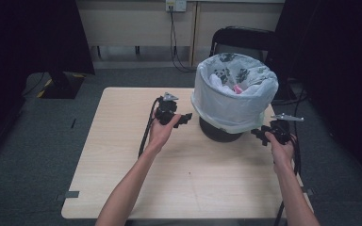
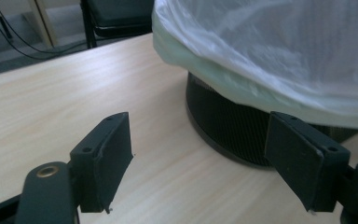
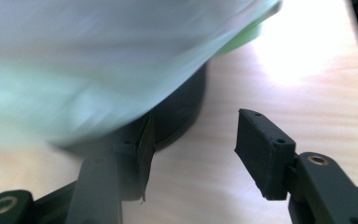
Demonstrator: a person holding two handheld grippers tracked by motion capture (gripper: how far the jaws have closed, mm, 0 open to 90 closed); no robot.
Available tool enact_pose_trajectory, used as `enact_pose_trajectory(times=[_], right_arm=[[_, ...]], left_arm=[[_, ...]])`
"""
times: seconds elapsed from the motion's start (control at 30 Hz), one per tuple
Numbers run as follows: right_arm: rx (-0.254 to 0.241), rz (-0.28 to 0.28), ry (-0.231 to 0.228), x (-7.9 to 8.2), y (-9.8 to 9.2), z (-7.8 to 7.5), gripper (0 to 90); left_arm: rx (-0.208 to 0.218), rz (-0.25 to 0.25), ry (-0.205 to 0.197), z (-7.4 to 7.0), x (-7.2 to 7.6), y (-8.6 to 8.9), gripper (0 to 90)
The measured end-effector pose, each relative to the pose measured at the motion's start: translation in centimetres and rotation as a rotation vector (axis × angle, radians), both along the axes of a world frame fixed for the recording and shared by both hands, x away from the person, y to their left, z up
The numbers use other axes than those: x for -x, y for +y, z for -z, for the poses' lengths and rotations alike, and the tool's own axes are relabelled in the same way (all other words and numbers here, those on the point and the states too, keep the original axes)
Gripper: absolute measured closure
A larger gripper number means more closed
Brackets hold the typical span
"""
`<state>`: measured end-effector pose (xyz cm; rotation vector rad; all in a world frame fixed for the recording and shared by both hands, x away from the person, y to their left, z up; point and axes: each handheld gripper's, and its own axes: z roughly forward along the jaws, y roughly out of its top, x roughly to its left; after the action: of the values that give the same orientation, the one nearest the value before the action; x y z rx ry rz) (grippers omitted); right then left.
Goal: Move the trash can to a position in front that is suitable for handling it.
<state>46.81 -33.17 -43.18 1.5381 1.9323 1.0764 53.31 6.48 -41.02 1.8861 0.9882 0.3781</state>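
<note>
High view: both tongs, left (image 1: pixel 185 118) and right (image 1: pixel 259 135), gape empty beside the bagged bin (image 1: pixel 235 96); no writing legible.

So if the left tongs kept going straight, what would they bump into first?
Probably the dark bin standing on the table, just under the hanging edge of its white bag. The left tongs point at its base, open with nothing between them; depth is hard to judge.

A light wooden counter (image 1: pixel 122 155) stands on grey carpeted floor (image 1: pixel 37 141); behind it a black chair (image 1: pixel 242 40), a wall socket (image 1: pixel 176 4) with hanging black cables (image 1: pixel 173 37).
</note>
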Motion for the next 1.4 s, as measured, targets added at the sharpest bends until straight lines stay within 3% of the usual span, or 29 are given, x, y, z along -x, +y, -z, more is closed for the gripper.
enact_pose_trajectory(times=[0.13,0.2,0.43,0.57,0.73,0.9,0.93,0.97,1.03,1.1,1.2,1.3,1.37,1.4], right_arm=[[0.040,0.028,0.009,-1.5,-0.7,-0.3,46.1],[0.033,0.050,0.012,-2.2,-1.1,-0.6,45.4],[0.082,0.145,0.017,-4.6,-2.5,-1.0,43.3],[0.045,0.177,-0.011,-6.0,-2.7,-1.4,41.6],[0.027,0.155,-0.080,-7.5,-1.6,-1.7,40.7],[-0.019,0.136,-0.109,-8.0,-0.9,-1.7,46.2],[-0.022,0.126,-0.112,-8.1,-0.9,-1.7,46.9],[-0.052,0.115,-0.088,-8.1,-1.2,-1.8,47.0],[-0.070,0.105,-0.084,-8.1,-1.4,-1.7,46.7],[-0.069,0.085,-0.100,-8.0,-1.4,-1.7,51.7],[-0.079,0.080,-0.112,-7.8,-1.1,-1.6,58.9],[-0.091,0.069,-0.111,-7.7,-1.0,-1.6,59.7],[-0.126,0.071,-0.100,-7.5,-0.9,-1.5,59.5],[-0.119,0.070,-0.099,-7.3,-0.5,-1.5,60.5]], left_arm=[[0.012,-0.018,0.009,0.0,-1.2,-0.3,22.3],[-0.004,-0.029,0.016,0.2,-2.0,-0.7,22.6],[-0.039,-0.050,-0.002,-0.6,-4.4,-1.7,22.9],[-0.044,-0.057,-0.010,-0.9,-5.6,-2.3,22.9],[-0.041,-0.054,-0.022,-0.4,-6.7,-3.1,22.8],[0.019,-0.040,-0.013,0.1,-7.2,-3.4,23.4],[0.030,-0.039,-0.011,0.1,-7.2,-3.4,25.6],[0.065,-0.016,0.033,0.0,-7.2,-3.3,33.9],[0.074,-0.008,0.037,0.0,-7.2,-3.3,38.7],[0.067,-0.006,0.026,-0.1,-7.1,-3.3,37.3],[0.080,0.020,0.018,0.0,-6.8,-3.1,44.2],[0.065,0.043,0.013,-0.1,-6.6,-2.7,44.7],[0.040,0.036,-0.001,-0.3,-6.3,-2.5,44.6],[0.030,0.034,-0.007,-0.4,-6.2,-2.4,47.2]])
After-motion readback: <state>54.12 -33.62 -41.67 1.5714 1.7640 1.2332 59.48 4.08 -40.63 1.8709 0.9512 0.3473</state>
